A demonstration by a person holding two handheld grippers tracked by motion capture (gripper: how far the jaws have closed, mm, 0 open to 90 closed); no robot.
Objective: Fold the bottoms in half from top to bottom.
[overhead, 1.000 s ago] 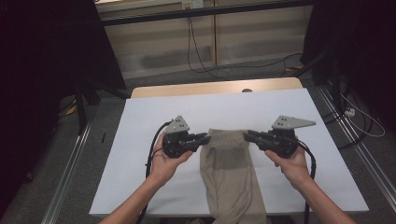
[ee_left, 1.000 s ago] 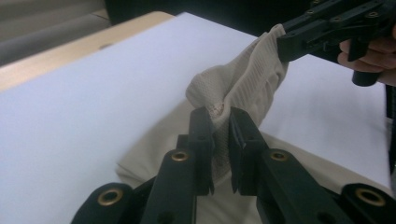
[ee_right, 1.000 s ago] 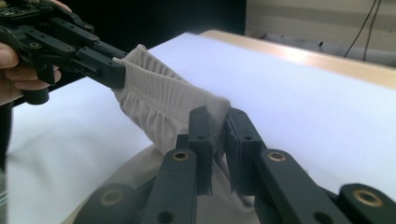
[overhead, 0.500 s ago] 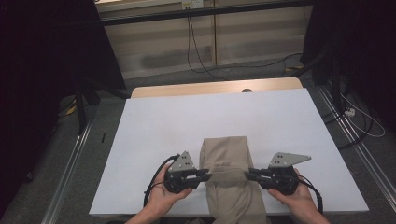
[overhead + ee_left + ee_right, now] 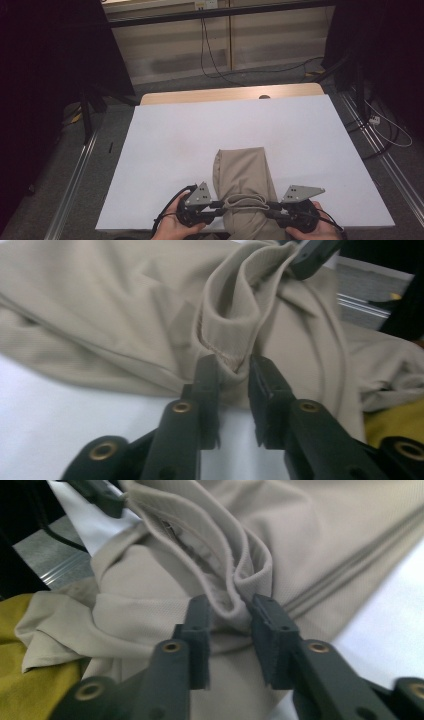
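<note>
The white counter (image 5: 175, 150) takes up most of the room in front of me, with a strip of bare wood along its far edge and cables trailing over the grey floor (image 5: 280, 80) beyond. On the counter's near half lies a beige garment (image 5: 242, 170), folded into a long narrow strip that runs from about the middle of the counter towards the person and hangs over the near edge. Its far end lies flat and smooth; its near end is bunched up into ridges, with a seamed hem curling across the top.

The person's two hands come in at the near edge, one on each side of that bunched end. The left gripper (image 5: 219, 204) points inward at the garment's left side, and the right gripper (image 5: 270, 204) points inward at its right side, so the cloth sits between the two.

In the left gripper view, a raised fold of the beige cloth, hem and all, stands right between the two black jaws (image 5: 234, 375). The jaws have just been opening, and a little gap shows beside the fold, so they are loose around it rather than clamped. In the right gripper view it is much the same: a puckered ridge of fabric rests in the gap between those jaws (image 5: 230, 612), which have also just been opening and sit slack on either side of it. A patch of yellow cloth (image 5: 30, 680) shows beneath the garment at the counter's near edge.
</note>
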